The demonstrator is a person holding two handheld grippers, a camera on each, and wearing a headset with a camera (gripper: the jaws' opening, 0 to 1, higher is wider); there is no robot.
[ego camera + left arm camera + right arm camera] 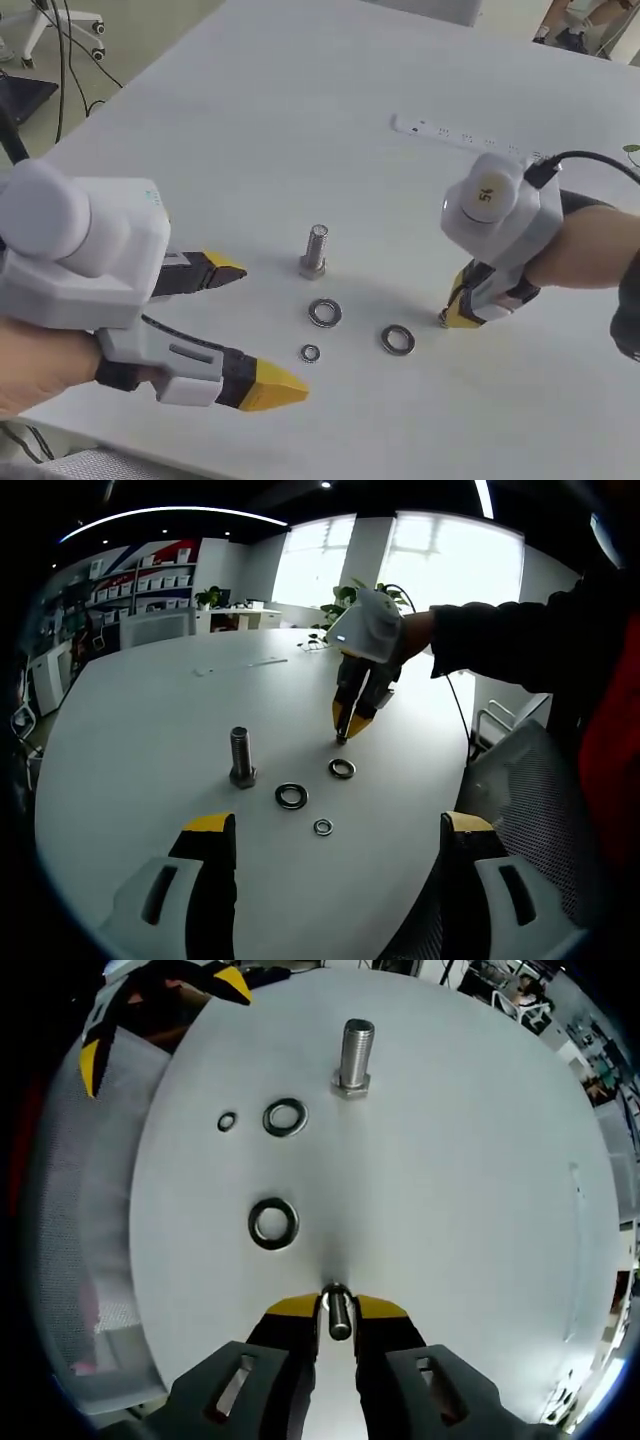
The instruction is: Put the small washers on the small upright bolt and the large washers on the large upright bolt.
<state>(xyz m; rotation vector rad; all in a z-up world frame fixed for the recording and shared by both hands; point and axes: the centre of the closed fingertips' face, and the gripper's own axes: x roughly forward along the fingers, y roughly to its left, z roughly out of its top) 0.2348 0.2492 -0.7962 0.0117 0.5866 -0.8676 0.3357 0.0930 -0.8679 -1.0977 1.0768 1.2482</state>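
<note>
Both grippers flank the large bolt (315,250): my right gripper (452,318) tips down, jaws clenched on the small bolt (339,1312), partly hidden; left gripper (272,330) level, jaws released.

Big white round table (150,710) is lit by bright tall windows (440,550), stocked wall shelves (150,580) seen behind.

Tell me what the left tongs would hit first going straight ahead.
Probably the small washer, nearly centred ahead of the open left tongs; behind it a large washer, then the right tongs. Their height over the table is unclear, so they might pass above the washers.
</note>
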